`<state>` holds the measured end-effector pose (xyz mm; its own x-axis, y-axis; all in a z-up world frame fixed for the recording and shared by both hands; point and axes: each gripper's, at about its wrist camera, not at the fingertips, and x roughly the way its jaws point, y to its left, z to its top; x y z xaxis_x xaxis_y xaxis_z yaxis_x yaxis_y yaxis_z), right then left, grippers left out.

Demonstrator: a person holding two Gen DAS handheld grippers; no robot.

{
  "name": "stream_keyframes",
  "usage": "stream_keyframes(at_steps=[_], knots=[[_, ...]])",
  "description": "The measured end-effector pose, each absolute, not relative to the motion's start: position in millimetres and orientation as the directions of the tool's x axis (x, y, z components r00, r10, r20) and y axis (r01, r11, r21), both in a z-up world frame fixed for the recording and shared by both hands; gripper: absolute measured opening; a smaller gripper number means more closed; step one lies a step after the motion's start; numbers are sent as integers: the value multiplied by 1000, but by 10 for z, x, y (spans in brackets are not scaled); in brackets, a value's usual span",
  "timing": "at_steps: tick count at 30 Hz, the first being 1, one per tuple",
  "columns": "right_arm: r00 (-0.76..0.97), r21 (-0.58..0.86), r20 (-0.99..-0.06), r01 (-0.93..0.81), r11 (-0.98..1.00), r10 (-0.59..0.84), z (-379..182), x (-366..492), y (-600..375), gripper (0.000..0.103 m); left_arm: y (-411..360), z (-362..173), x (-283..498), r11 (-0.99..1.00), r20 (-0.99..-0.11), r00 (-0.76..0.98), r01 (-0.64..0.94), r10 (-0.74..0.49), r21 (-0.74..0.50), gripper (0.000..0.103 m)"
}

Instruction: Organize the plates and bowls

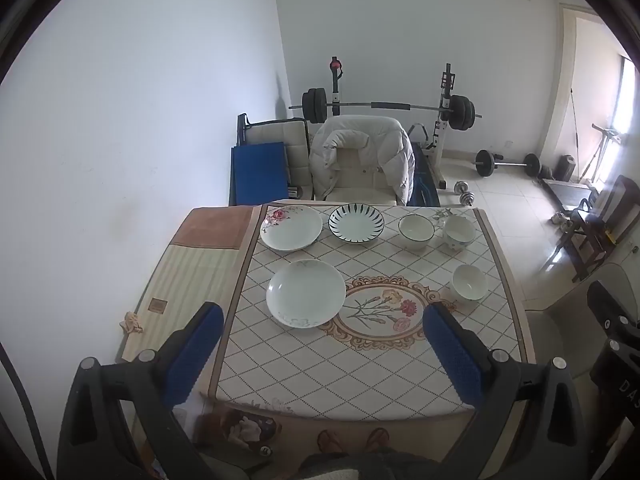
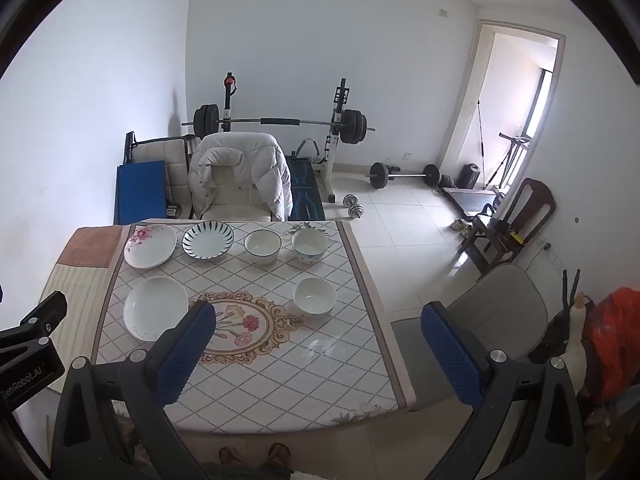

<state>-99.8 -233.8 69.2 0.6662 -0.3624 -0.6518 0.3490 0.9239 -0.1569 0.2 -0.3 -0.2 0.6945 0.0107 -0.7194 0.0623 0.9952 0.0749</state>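
Overhead, both claws hung spread wide and empty above a counter point(image 1: 400, 380) draped in a diamond-patterned cloth with a floral medallion, neither touching any dish. Six pieces lay apart on it. Along the far edge ran a white ceramic plate with pink roses point(image 1: 291, 227), a white plate rayed with dark stripes point(image 1: 356, 223), a white bowl with a dark rim point(image 1: 416, 231) and a white bowl with small printed flowers point(image 1: 459, 233). Nearer the person sat a plain white deep plate with a faint green sprig point(image 1: 305, 292) on the left and a small plain white bowl point(image 1: 469, 282) on the right. The left claw point(image 1: 320, 344), blue-padded, angled down toward the deep plate; the right claw point(image 2: 320, 344) looked down past the counter's right edge, the small bowl nearest it. Plates already sat to the left and bowls to the right, which suggested each hand was poised over its own kind so like could be stacked with like. Nothing appeared stacked yet, so the sorting seemed barely begun. Slippered feet point(image 2: 256, 456) showed at the near edge
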Motion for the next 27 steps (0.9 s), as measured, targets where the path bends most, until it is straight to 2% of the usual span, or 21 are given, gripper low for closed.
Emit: stream_keyframes(at_steps=[27], knots=[[668, -149, -658, 337, 930, -348, 714, -972, -2355, 103, -62, 38, -5, 996, -723, 691, 65, 2, 65, 102]])
